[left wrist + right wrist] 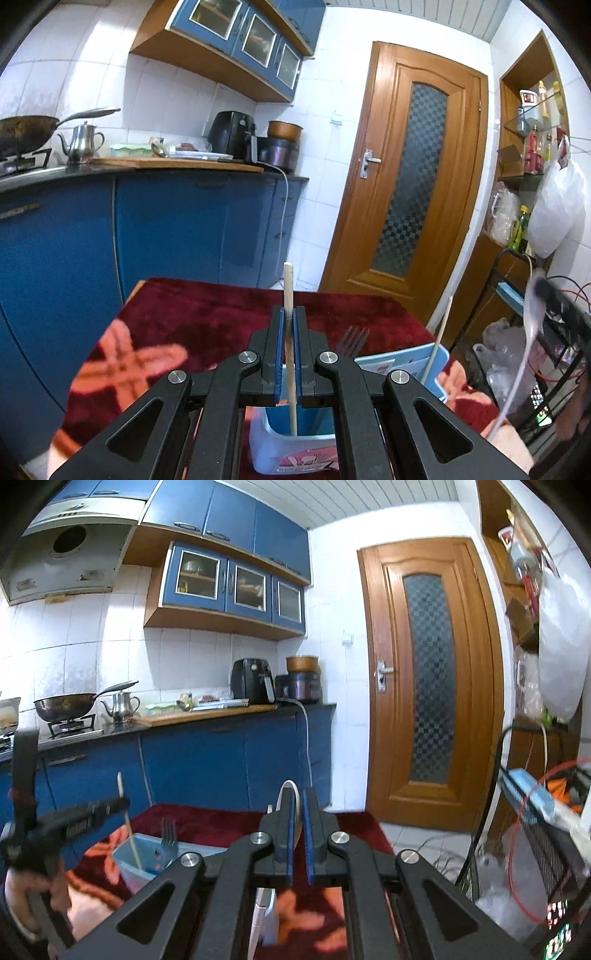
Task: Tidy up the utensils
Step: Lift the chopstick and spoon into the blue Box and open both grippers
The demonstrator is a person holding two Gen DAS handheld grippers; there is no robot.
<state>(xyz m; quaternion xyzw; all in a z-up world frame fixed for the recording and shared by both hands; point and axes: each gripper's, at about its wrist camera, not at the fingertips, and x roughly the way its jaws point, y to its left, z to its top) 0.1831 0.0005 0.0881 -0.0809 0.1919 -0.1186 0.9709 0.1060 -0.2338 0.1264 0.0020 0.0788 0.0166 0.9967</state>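
My left gripper is shut on an upright wooden chopstick. Its lower end dips into a light blue plastic container right beneath the fingers. A fork and a second chopstick stand in that container. My right gripper is shut on a white spoon, with the bowl up and the handle hanging below. From the right wrist view, the left gripper holds its chopstick over the container, beside the fork. The right gripper and its spoon show blurred at the right edge.
The container rests on a table covered by a dark red patterned cloth. Blue kitchen cabinets and a counter with a wok, a kettle and an air fryer lie behind. A wooden door is ahead, and a black wire rack with bags and cables stands on the right.
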